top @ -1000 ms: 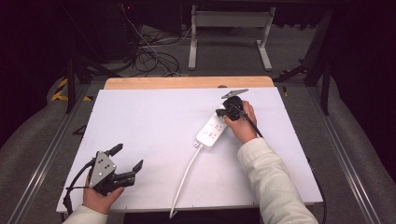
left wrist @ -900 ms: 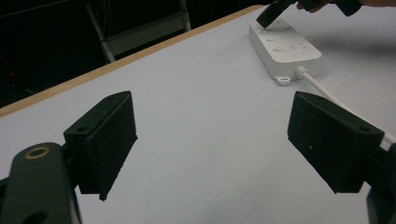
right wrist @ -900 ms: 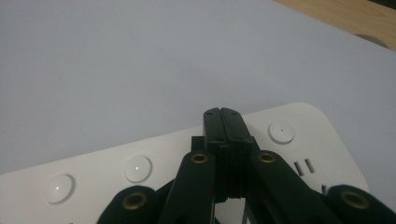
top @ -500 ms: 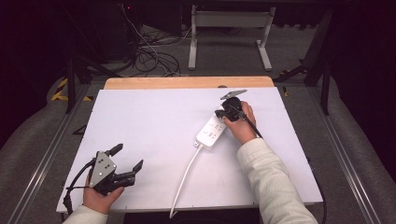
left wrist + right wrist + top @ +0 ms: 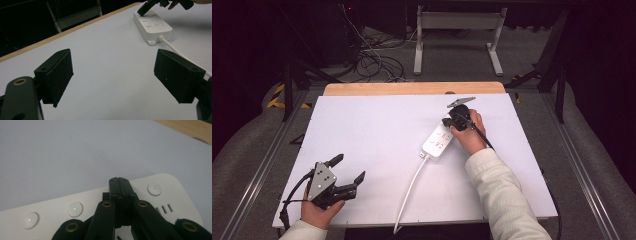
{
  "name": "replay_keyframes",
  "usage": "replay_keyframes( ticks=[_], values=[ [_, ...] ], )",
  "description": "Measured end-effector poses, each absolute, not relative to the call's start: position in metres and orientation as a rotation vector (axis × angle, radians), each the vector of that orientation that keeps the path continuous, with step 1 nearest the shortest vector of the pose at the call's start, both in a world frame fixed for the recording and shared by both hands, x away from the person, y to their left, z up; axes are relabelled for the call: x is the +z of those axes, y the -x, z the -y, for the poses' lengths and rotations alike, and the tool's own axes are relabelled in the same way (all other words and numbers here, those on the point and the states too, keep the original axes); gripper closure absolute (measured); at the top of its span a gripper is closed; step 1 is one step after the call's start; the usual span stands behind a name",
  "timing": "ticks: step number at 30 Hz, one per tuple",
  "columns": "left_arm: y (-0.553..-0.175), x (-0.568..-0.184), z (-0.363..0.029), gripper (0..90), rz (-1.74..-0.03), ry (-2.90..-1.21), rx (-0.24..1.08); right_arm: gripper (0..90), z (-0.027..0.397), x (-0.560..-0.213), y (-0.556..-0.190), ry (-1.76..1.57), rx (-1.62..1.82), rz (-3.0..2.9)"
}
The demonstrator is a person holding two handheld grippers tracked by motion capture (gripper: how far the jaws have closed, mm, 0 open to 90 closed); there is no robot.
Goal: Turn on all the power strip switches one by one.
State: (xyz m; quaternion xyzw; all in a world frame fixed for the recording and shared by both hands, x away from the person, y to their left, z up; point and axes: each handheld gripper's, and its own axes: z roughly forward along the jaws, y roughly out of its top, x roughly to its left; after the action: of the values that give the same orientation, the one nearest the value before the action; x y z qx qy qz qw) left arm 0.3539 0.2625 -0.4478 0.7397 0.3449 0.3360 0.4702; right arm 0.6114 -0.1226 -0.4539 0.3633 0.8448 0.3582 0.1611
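A white power strip (image 5: 439, 140) lies on the white table top (image 5: 377, 130), right of centre, its white cord (image 5: 409, 187) trailing toward the front edge. My right gripper (image 5: 448, 121) is shut, its jaws pressed together with nothing between them, tips down on the strip's far end. In the right gripper view the closed tips of the right gripper (image 5: 119, 180) rest on the power strip (image 5: 75, 200) among round white buttons (image 5: 75, 208). My left gripper (image 5: 347, 169) stands open near the front left corner, empty. In the left gripper view the left gripper (image 5: 112, 75) frames bare table, the power strip (image 5: 152, 25) far off.
A wooden strip (image 5: 412, 88) edges the table's far side. Beyond it, on the floor, lie tangled cables (image 5: 372, 60) and the legs of a grey metal frame (image 5: 457, 30). Metal rails (image 5: 257, 170) run along both sides of the table.
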Motion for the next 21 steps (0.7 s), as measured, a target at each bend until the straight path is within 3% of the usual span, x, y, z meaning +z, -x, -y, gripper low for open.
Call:
replay_keyframes(
  ticks=[21],
  values=[
    [-0.3535, -0.4472, -0.2629, 16.0, -0.842, -1.810, 0.824, 90.0, 0.1211, -0.4554, -0.6112, -1.082, 1.020, -2.398]
  ],
)
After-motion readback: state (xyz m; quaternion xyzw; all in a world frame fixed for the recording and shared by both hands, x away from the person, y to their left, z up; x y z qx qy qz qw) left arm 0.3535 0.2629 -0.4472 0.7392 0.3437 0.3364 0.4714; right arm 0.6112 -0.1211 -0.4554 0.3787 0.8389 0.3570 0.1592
